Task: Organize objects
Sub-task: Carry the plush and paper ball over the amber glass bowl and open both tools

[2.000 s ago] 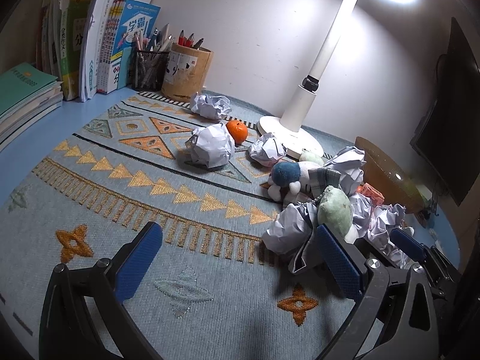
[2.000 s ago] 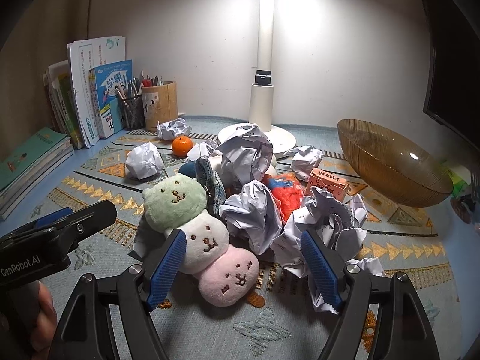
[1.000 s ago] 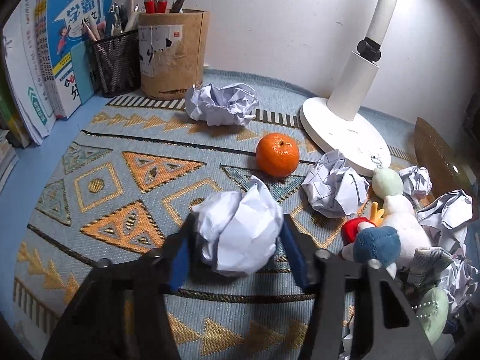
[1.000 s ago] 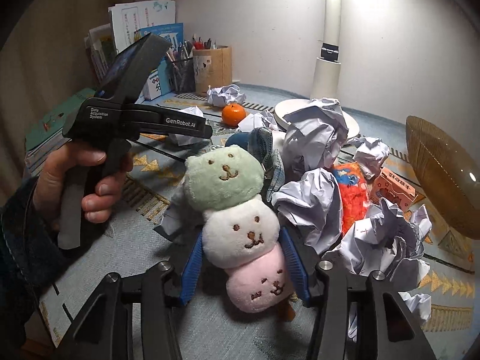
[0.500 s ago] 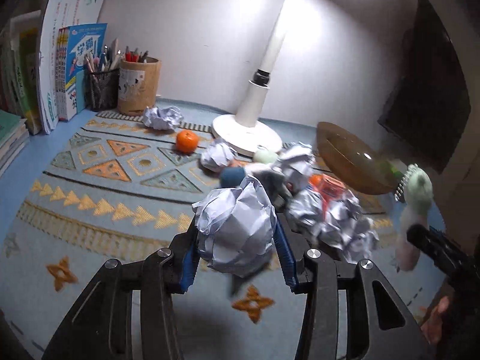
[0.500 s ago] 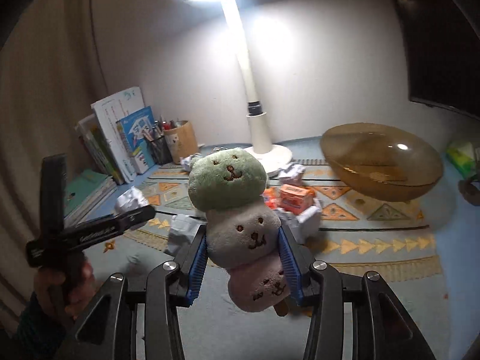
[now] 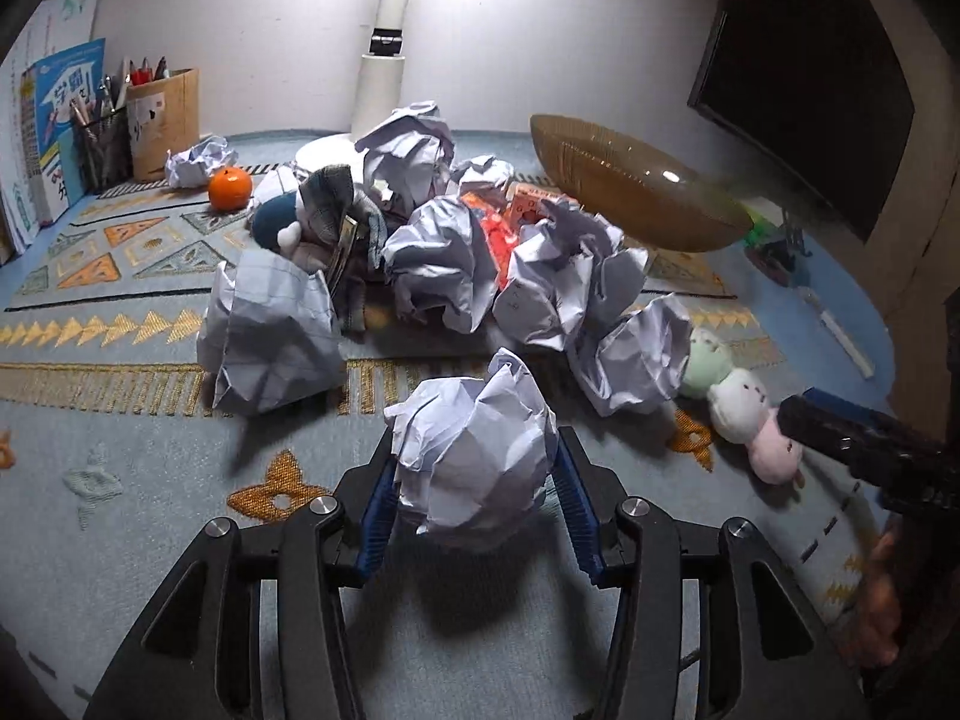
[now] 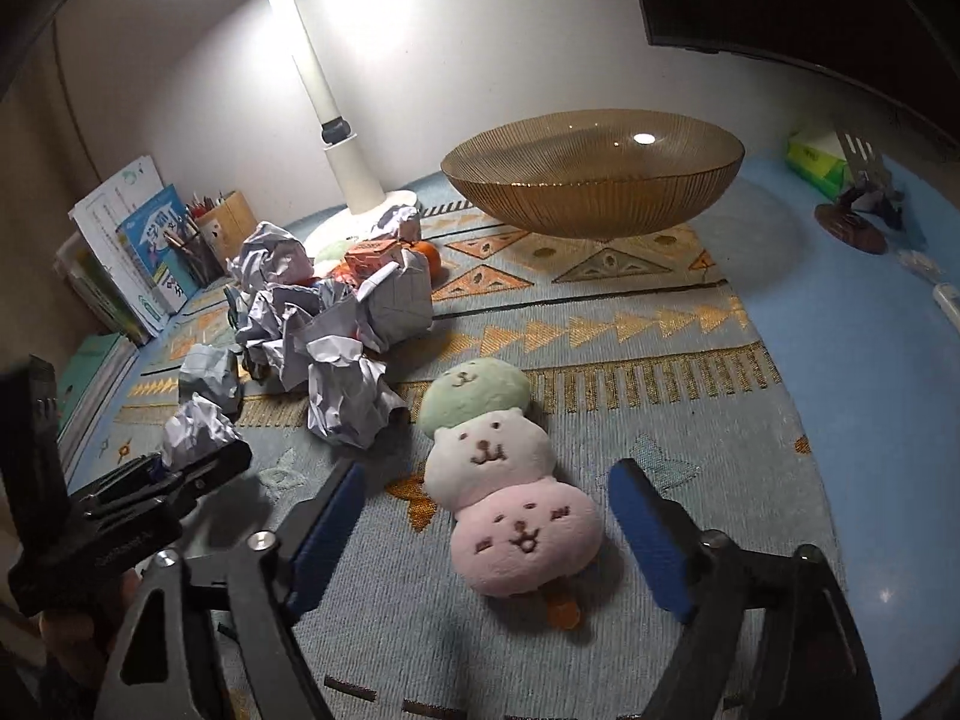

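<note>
My left gripper (image 7: 474, 516) is shut on a crumpled white paper ball (image 7: 474, 456), held just above the patterned mat. It also shows at the left of the right wrist view (image 8: 198, 450). My right gripper (image 8: 486, 534) is open, its blue pads either side of a three-ball plush toy (image 8: 498, 480) in green, white and pink that lies flat on the mat. The plush also shows in the left wrist view (image 7: 738, 396). A heap of crumpled paper balls (image 7: 492, 264) lies in the middle of the mat.
An amber ribbed glass bowl (image 8: 594, 180) stands at the back right. A white lamp base (image 7: 378, 90), an orange (image 7: 230, 188), a blue plush (image 7: 282, 222), an orange box (image 8: 372, 252), pen holders (image 7: 162, 120) and books (image 7: 42, 126) sit behind. A dark monitor (image 7: 804, 72) is at right.
My right gripper has lowered the plush toy onto the mat and opened, letting it go. My left gripper has come down near the paper heap, still holding its paper ball.
</note>
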Tool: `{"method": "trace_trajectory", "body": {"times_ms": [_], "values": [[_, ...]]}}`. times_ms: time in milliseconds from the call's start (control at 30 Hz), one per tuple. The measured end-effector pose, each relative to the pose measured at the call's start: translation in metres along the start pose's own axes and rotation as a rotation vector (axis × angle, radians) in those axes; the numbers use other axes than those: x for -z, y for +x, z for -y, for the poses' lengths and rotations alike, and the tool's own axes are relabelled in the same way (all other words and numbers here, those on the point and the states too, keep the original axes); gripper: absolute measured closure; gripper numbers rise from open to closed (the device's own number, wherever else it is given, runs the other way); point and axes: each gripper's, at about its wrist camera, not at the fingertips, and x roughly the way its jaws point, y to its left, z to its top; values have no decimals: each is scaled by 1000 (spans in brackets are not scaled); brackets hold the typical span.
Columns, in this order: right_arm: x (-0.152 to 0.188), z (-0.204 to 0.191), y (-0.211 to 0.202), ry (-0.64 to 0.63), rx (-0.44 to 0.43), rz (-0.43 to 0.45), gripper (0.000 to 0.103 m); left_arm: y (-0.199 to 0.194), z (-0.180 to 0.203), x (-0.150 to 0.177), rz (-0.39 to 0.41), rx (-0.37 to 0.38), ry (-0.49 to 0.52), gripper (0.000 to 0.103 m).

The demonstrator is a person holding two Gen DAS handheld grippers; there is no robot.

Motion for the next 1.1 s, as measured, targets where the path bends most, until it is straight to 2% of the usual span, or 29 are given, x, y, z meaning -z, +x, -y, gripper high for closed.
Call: {"method": "trace_trajectory", "body": {"times_ms": [133,200,300,367,433,467,533,600,733,867,967,1033,1100], "values": [[5,0,6,-14,-15,-34,15,3,13,3,-9,-55,69,57],[9,-2,11,-36,-15,-49,15,6,24,6,-14,-107,124,56],[12,-6,21,-69,31,-67,15,8,42,12,-8,-194,223,55],[13,-5,29,-66,52,-85,17,8,52,17,3,-226,282,55],[12,-1,30,-46,67,-71,28,8,56,19,8,-240,304,55],[12,1,30,-33,48,-71,40,7,55,18,8,-245,298,55],[13,5,27,-19,37,-59,44,7,50,16,6,-239,271,55],[14,6,25,-18,9,-55,54,5,46,15,15,-241,241,55],[1,19,5,45,-65,-20,55,-13,47,8,95,-220,209,57],[-43,37,-36,104,-81,126,55,-42,65,-38,181,-98,192,57],[-82,53,-51,166,-39,213,55,-43,85,-86,214,-17,190,57],[-106,65,-47,209,11,235,55,-27,95,-119,194,51,160,57],[-130,74,-37,239,53,232,55,-3,103,-146,173,76,130,57]]}}
